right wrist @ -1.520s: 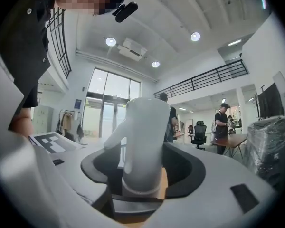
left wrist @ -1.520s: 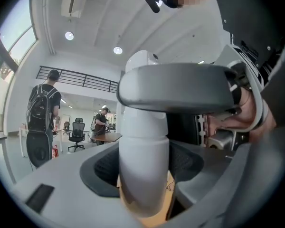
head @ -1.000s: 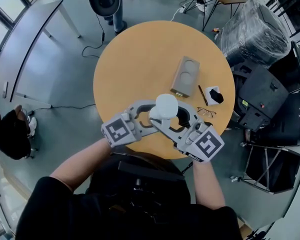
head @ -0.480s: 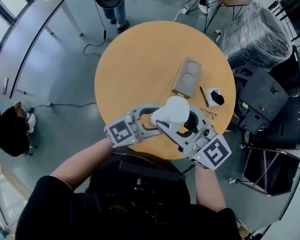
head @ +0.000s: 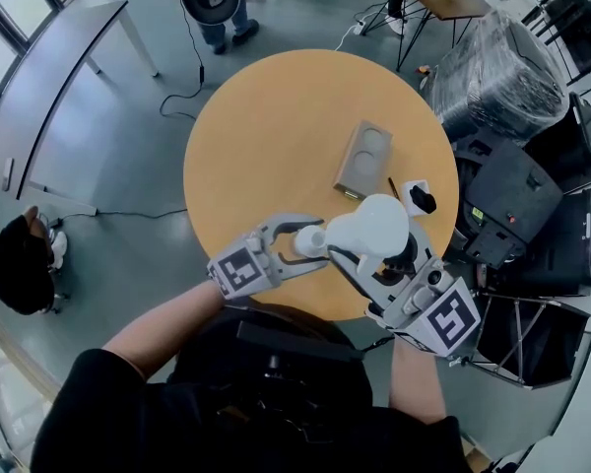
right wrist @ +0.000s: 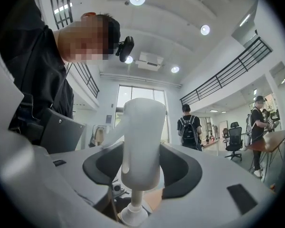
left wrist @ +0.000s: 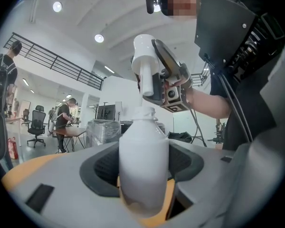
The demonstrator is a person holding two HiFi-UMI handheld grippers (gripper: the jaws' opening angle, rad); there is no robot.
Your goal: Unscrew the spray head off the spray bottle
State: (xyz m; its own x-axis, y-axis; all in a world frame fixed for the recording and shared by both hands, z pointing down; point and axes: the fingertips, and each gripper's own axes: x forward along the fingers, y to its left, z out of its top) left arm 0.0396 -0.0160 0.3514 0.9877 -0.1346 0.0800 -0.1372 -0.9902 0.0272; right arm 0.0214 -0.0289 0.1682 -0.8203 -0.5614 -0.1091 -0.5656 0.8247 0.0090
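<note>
- The left claw (head: 303, 243) points level over the near edge of the round wooden table (head: 276, 126). Its jaws stand wide and press on both sides of the spray bottle (left wrist: 143, 160).
- The cube (head: 241, 269) behind this claw bears a black-and-white square marker, a pattern and not lettering.
- The spray bottle stands upright between the left claw's pads, its shoulder and neck rising above them. It is plain opaque white, so what it holds cannot be told. The side seen in the left gripper view shows only bare plastic.
- The spray head (head: 369, 227) is just above and to the right of the left claw, raised off the bottle's neck. Its thin tube (left wrist: 146, 84) runs straight down to the bottle's mouth.
- The right claw (head: 378, 248) has its jaws partly closed on the white spray head. The dark pads grip the head's body on both sides, and the tube hangs below them.
- The cube (head: 451, 318) on this claw carries a square marker too.
- Beyond both claws a grey-brown tray (head: 364, 159) with two round hollows lies flat on the table.
- Just past the right claw's tips lie a dark pen (head: 394, 187) and, beside it, a small black-and-white object (head: 420, 197), too small to make out.
</note>
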